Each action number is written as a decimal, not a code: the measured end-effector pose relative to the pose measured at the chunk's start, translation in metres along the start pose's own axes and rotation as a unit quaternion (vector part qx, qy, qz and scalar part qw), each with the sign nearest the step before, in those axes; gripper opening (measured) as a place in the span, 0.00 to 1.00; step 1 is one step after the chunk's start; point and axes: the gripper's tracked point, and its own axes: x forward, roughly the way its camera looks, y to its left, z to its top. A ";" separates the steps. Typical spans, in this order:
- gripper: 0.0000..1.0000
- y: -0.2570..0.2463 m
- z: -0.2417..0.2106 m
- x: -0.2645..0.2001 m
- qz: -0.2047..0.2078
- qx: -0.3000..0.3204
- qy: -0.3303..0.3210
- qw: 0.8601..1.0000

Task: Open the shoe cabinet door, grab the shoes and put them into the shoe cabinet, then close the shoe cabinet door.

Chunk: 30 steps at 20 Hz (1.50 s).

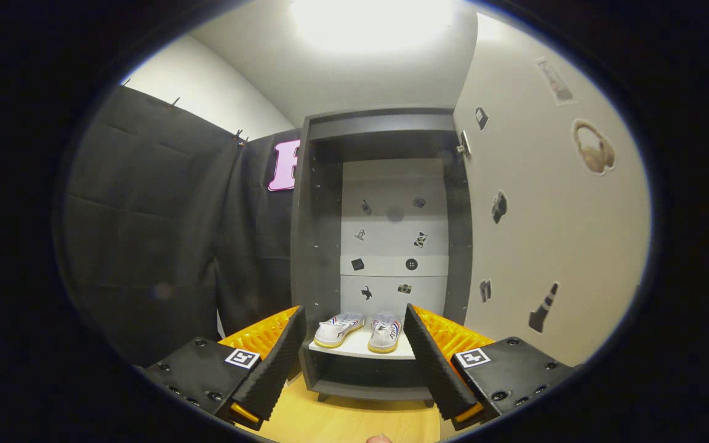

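Spread wide and gripping nothing, the hand-held gripper [354, 363] is facing a dark grey shoe cabinet [317, 246]. White striped sneakers [360, 329] are sitting on its low shelf [354, 352]. Its pale stickered door [551, 234] is standing open right; a careless swing could clip them.

Black cloth [164, 234] hangs as the wall at left, pinned along its top below a white wall [207, 92]. A bright ceiling light [370, 21] glares overhead. The floor [342, 421] is pale wood. Small stickers [594, 147] dot the pale panel at right.
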 end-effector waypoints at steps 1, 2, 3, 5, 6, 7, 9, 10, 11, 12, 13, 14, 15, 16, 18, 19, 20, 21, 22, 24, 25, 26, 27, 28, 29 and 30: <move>0.99 0.000 0.005 -0.012 0.000 0.004 -0.004 1.000; 0.99 0.000 0.008 -0.024 0.003 0.009 -0.005 1.000; 0.99 0.000 0.013 -0.035 0.008 0.016 -0.006 1.000; 0.99 -0.004 0.019 -0.054 0.017 0.023 -0.002 1.000; 0.99 -0.010 0.021 -0.063 0.017 0.022 0.001 1.000; 0.99 -0.016 0.023 -0.072 0.017 0.020 0.002 1.000; 0.99 -0.022 0.029 -0.092 0.025 0.019 0.005 0.999; 0.99 -0.025 0.033 -0.102 0.033 0.018 0.004 0.999; 0.99 -0.028 0.036 -0.112 0.041 0.016 0.003 0.999; 0.99 -0.033 0.039 -0.121 0.049 0.014 0.003 0.999; 0.99 -0.038 0.043 -0.130 0.055 0.012 0.002 0.998; 0.99 -0.045 0.045 -0.138 0.060 0.014 0.003 0.998; 0.99 -0.053 0.048 -0.146 0.064 0.018 0.003 0.998; 0.99 -0.061 0.047 -0.156 0.063 0.026 0.007 0.998; 0.99 -0.081 0.051 -0.170 0.064 0.041 0.011 0.997; 0.99 -0.091 0.052 -0.174 0.064 0.048 0.013 0.997; 0.99 -0.102 0.052 -0.180 0.064 0.055 0.016 0.996; 0.99 -0.112 0.053 -0.185 0.067 0.061 0.017 0.996; 0.99 -0.122 0.056 -0.187 0.069 0.067 0.015 0.995; 0.97 -0.142 0.056 -0.192 0.070 0.077 0.015 0.994; 0.98 -0.153 0.055 -0.192 0.068 0.079 0.017 0.994; 0.98 -0.165 0.052 -0.191 0.065 0.081 0.019 0.994; 0.98 -0.175 0.049 -0.190 0.062 0.083 0.022 0.994; 0.98 -0.182 0.045 -0.189 0.063 0.088 0.027 0.994; 0.98 -0.184 0.041 -0.187 0.066 0.093 0.032 0.993; 0.98 -0.191 0.038 -0.184 0.070 0.097 0.037 0.992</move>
